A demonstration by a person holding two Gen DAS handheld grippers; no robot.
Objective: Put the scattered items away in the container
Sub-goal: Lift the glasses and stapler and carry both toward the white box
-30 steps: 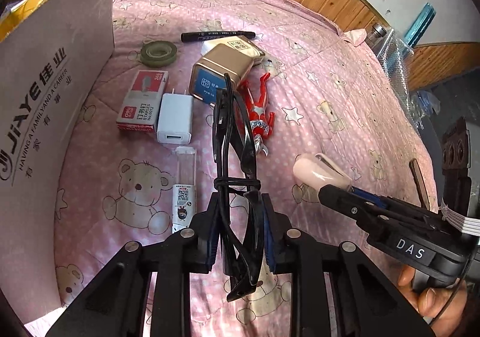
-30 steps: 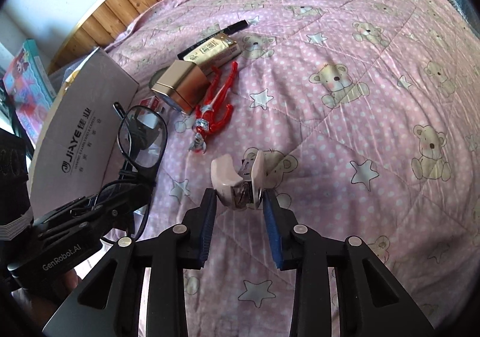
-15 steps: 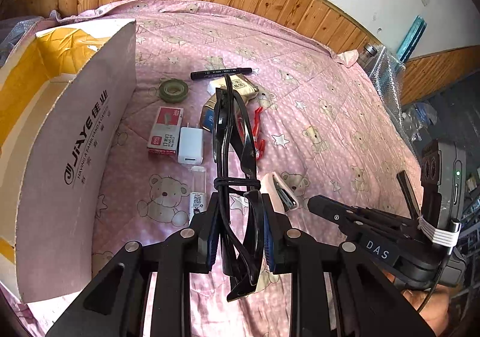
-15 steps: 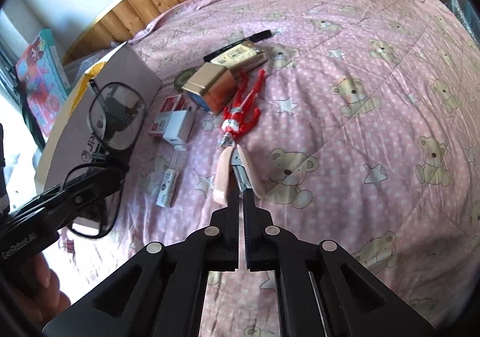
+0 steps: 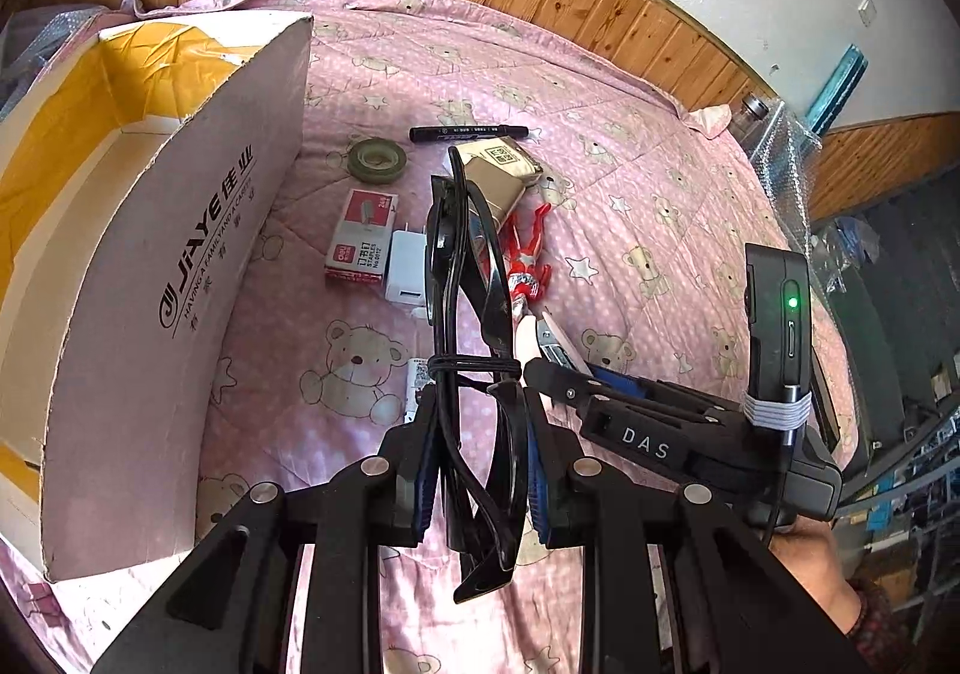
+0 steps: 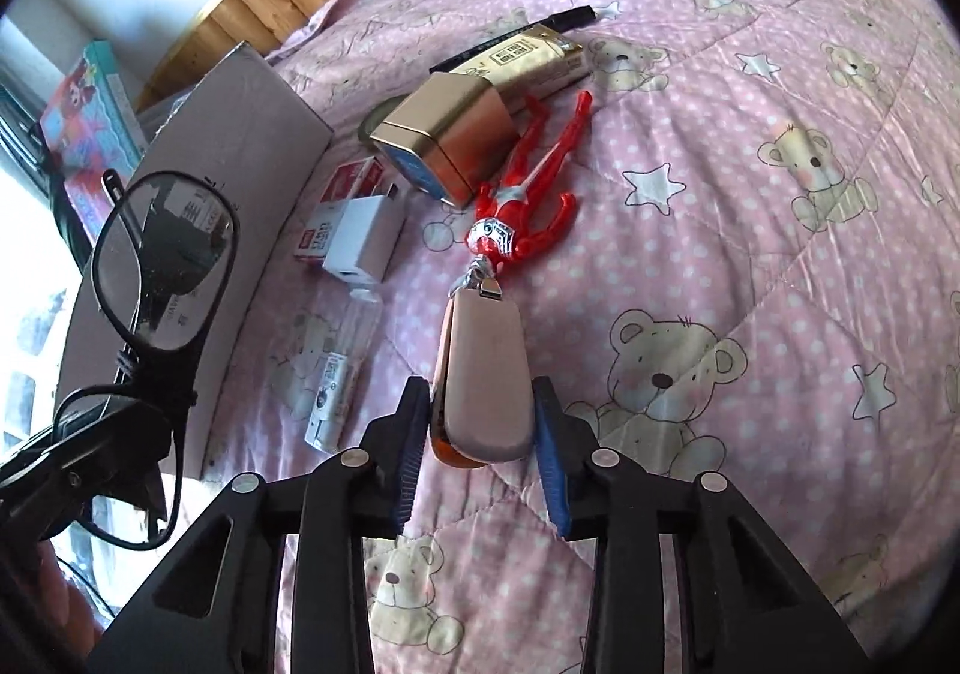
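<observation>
Pink teddy-bear quilt [image 6: 750, 146] over a bed, wood panelling behind it, and a pile of small stuff spread next to a big cardboard box [image 5: 180, 278].

Left gripper [image 5: 477, 470] has its jaws clamped on a folded pair of black glasses [image 5: 465, 278], held up off the quilt, just right of the box's printed wall. Right gripper [image 6: 483, 440] has its jaws closed on a pinkish-beige stapler [image 6: 486, 368], also lifted, a bit further from the box than the glasses. The box is open on top, with a yellow lining inside; can't see anything in it from this angle.

Everything else lies on the quilt on the same side of the box:
- red staples pack [image 5: 362, 239] and a white charger [image 5: 407, 275], touching, near the box wall
- small clear bottle [image 6: 336, 374] just in front of the charger
- tape roll [image 5: 378, 156] further back along the wall
- black marker [image 5: 468, 133] beyond the tape
- gold tin [image 6: 447, 137] and a gold packet [image 6: 528, 59] behind it, further out from the box than the charger
- red-and-silver toy figure [image 6: 525, 206] against the tin, on the side away from the box

A bare hand [image 5: 810, 560] shows behind the right gripper in the left view.
</observation>
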